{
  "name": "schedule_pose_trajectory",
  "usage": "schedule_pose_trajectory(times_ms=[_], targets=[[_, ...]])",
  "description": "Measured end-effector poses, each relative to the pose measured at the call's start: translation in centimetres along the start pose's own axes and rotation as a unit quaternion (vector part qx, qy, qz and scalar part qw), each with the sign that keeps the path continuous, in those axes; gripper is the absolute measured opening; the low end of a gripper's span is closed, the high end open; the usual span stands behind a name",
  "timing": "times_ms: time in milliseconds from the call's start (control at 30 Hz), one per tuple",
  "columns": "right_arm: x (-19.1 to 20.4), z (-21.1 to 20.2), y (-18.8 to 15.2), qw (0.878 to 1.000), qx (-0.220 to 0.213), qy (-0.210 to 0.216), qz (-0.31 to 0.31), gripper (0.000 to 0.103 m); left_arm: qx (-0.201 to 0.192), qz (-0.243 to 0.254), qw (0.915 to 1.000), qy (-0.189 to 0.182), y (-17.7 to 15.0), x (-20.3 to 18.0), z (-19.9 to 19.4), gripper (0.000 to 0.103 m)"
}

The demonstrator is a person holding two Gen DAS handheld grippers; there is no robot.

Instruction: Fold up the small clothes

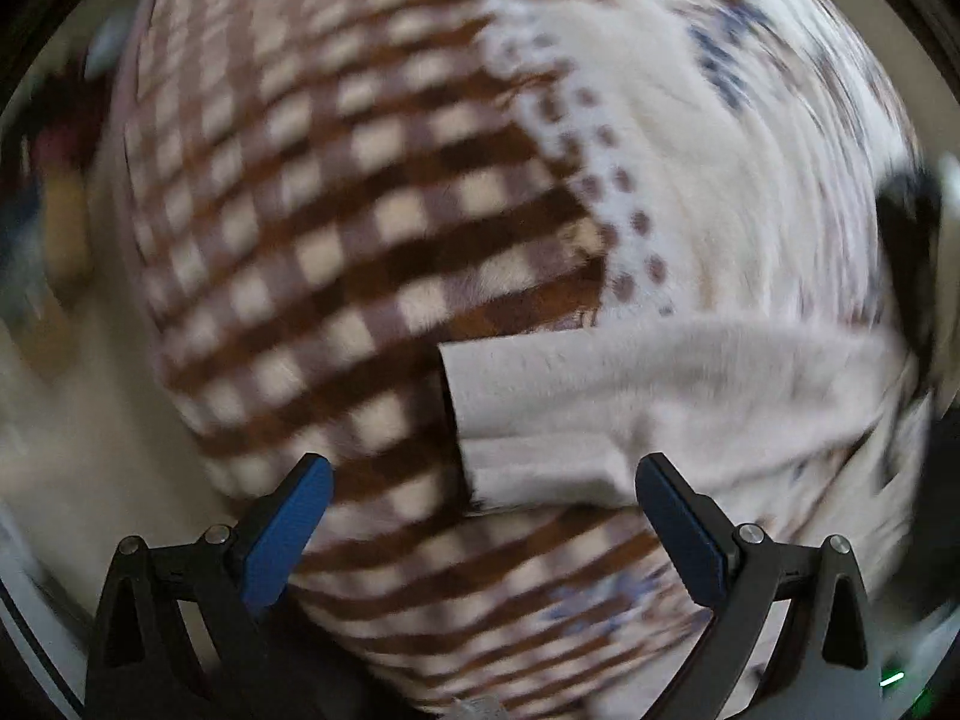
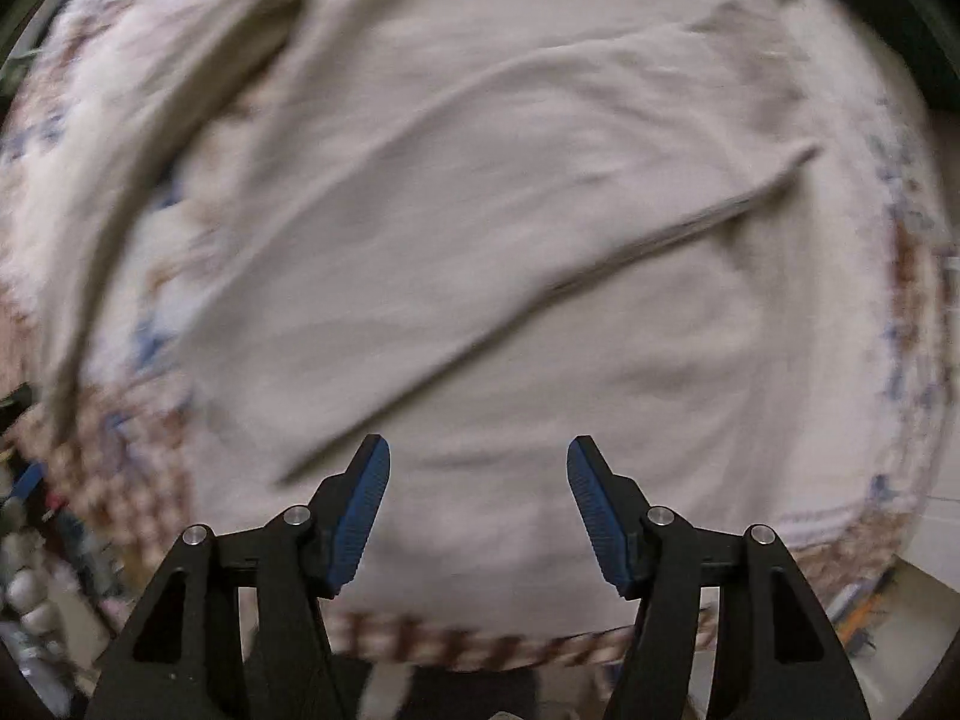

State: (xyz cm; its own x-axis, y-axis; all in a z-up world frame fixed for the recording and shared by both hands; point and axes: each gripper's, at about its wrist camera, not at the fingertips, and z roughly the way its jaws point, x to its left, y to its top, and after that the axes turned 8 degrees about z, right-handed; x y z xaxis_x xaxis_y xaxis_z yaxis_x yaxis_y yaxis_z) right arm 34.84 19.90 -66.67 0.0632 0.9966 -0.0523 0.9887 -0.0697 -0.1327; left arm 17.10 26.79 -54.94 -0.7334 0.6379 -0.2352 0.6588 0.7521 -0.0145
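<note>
Blanket [image 1: 336, 252] left of garment [image 1: 630, 408] bare; raised folds [image 2: 540, 300] possibly obstruct.

A garment [image 2: 480, 252] lies spread on a blanket [image 1: 336, 228]. In the right wrist view it fills the space ahead of the right gripper [image 2: 478, 510], with the blanket showing around its edges. In the left wrist view a sleeve [image 1: 630, 384] reaches in from the right, ending ahead of the left gripper [image 1: 483, 516].
</note>
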Motion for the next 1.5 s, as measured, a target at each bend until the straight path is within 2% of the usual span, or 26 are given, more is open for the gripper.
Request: schedule_pose_trajectory(times_ms=[67, 167, 233, 267, 300, 333, 433, 533, 567, 667, 700, 833, 933, 1000, 1033, 1067, 1133, 1200, 1233, 1300, 1367, 1400, 1467, 1500], targets=[[-1.9, -0.2, 0.3, 1.000, -0.009, -0.024, 0.017, 0.064, 0.001, -0.055, 0.9978, -0.037, 0.3, 1.5, 1.1, 0.103], [-5.1, -0.6, 0.4, 0.998, -0.014, -0.016, 0.064, 0.064, -0.024, -0.085, 0.9958, -0.027, 1.0, 2.6, 2.1, 0.097], [-6.2, -1.0, 1.3, 0.997, -0.014, -0.013, 0.078, 0.064, -0.044, -0.077, 0.9961, -0.001, 1.5, 2.2, 2.3, 0.080], [-7.0, -1.0, 1.1, 0.996, -0.015, -0.014, 0.083, 0.064, -0.053, -0.064, 0.9964, 0.014, 1.8, 1.7, 2.2, 0.075], [-7.3, -1.0, 0.8, 0.996, -0.016, -0.016, 0.084, 0.064, -0.058, -0.054, 0.9966, 0.024, 2.0, 1.3, 2.2, 0.061], [-7.6, -1.0, 0.8, 0.996, -0.016, -0.023, 0.084, 0.064, -0.065, -0.042, 0.9965, 0.032, 2.1, 0.8, 2.0, 0.041], [-8.6, -0.8, -0.4, 0.996, -0.015, -0.028, 0.084, 0.064, -0.088, 0.008, 0.9946, 0.055, 2.4, -0.5, 0.9, 0.009], [-8.7, -0.5, -0.8, 0.996, -0.015, -0.009, 0.092, 0.064, -0.112, 0.052, 0.9906, 0.059, 2.7, -1.1, -1.1, 0.002], [-7.9, -0.7, -0.2, 0.996, -0.016, -0.005, 0.093, 0.064, -0.131, 0.069, 0.9879, 0.046, 2.8, -1.5, -2.3, 0.002], [-10.1, -0.8, -1.6, 0.996, -0.026, 0.007, 0.089, 0.064, -0.176, 0.128, 0.9748, 0.050, 2.8, -4.9, -6.1, 0.002], [-9.9, -1.2, -0.6, 0.996, -0.026, 0.008, 0.087, 0.064, -0.192, 0.146, 0.9692, 0.049, 2.5, -6.0, -7.5, 0.002], [-15.4, -1.7, -2.2, 0.995, -0.022, 0.027, 0.094, 0.064, -0.253, 0.218, 0.9419, 0.035, -0.5, -12.9, -11.7, 0.002], [-20.0, -1.6, -3.3, 0.993, -0.020, 0.037, 0.109, 0.064, -0.282, 0.286, 0.9158, -0.006, -4.0, -19.8, -14.5, 0.002], [-24.3, -1.9, -4.9, 0.991, -0.017, 0.045, 0.128, 0.064, -0.279, 0.338, 0.8982, -0.042, -6.9, -24.9, -15.0, 0.002], [-25.8, -1.9, -5.6, 0.990, -0.015, 0.046, 0.136, 0.064, -0.271, 0.372, 0.8856, -0.065, -9.0, -27.7, -14.8, 0.002], [-27.8, -1.8, -6.5, 0.988, -0.011, 0.049, 0.146, 0.064, -0.261, 0.396, 0.8770, -0.077, -10.5, -29.7, -14.4, 0.002], [-31.2, -1.4, -8.5, 0.985, -0.002, 0.052, 0.163, 0.064, -0.232, 0.456, 0.8533, -0.102, -14.9, -33.9, -13.0, 0.002], [-35.4, -0.7, -10.8, 0.982, 0.011, 0.051, 0.182, 0.064, -0.188, 0.520, 0.8243, -0.123, -20.3, -37.3, -10.5, 0.002], [-37.1, -0.5, -11.6, 0.980, 0.015, 0.051, 0.191, 0.064, -0.172, 0.543, 0.8124, -0.126, -22.3, -38.1, -9.4, 0.002], [-41.4, 0.2, -13.5, 0.976, 0.026, 0.052, 0.212, 0.064, -0.128, 0.598, 0.7804, -0.131, -27.4, -39.3, -6.9, 0.002], [-45.9, 0.5, -13.8, 0.973, 0.032, 0.052, 0.225, 0.064, -0.094, 0.637, 0.7550, -0.125, -31.3, -39.6, -5.0, 0.003], [-48.6, 0.7, -14.2, 0.970, 0.037, 0.055, 0.232, 0.064, -0.082, 0.646, 0.7502, -0.117, -32.4, -39.3, -4.1, 0.003], [-51.5, 0.7, -15.2, 0.968, 0.040, 0.059, 0.241, 0.064, -0.050, 0.650, 0.7522, -0.094, -33.5, -38.3, -2.2, 0.007], [-52.1, 0.9, -14.3, 0.967, 0.040, 0.064, 0.243, 0.064, -0.029, 0.650, 0.7539, -0.088, -33.6, -37.8, -1.4, 0.007]])
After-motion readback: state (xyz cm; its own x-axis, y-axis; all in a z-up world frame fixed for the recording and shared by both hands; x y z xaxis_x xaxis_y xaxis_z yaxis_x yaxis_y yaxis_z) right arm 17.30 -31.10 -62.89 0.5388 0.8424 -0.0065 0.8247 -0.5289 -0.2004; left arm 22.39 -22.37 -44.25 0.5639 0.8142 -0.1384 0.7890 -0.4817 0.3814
